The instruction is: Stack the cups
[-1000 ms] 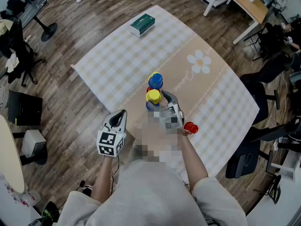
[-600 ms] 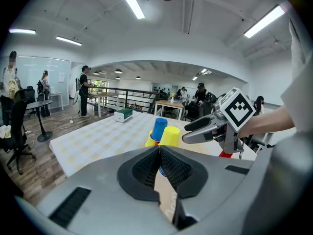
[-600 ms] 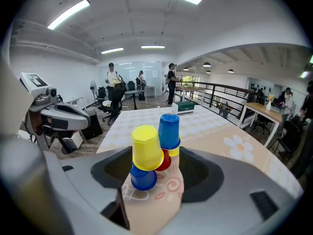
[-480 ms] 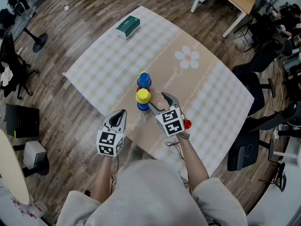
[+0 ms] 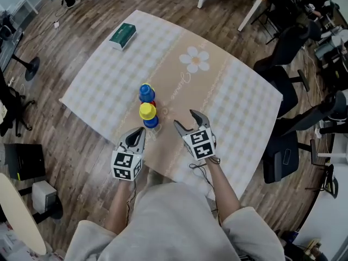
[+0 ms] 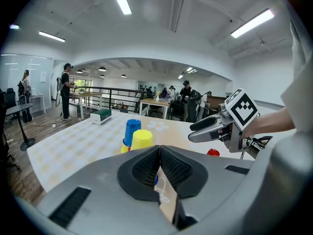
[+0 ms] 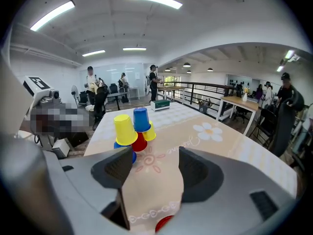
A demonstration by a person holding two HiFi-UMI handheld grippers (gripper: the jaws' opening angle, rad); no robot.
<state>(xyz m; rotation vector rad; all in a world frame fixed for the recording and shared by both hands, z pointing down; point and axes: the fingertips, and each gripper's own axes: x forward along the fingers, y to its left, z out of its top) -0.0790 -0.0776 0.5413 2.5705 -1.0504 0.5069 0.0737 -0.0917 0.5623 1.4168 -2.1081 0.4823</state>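
1. Open office, checked cloth [image 5: 234,102] on the table; the cups [image 5: 147,110] stand mouth-down in a tiered pile, so they hold nothing.
2. Our left gripper [image 5: 139,132] hovers at the pile's 6 o'clock, jaws pressed together, empty.
3. Our right gripper [image 5: 186,119], at 4 o'clock, gapes empty, likely readied for the lone red cup [image 7: 164,224] beneath it.

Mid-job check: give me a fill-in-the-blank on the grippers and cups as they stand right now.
1. The left gripper has its jaws ___, with nothing between them.
2. The right gripper has its jaws ___.
3. The front yellow cup sits upside down on a ___ cup.
4. The lone cup standing apart from the cluster is ___.
Missing words: shut; open; blue; red.
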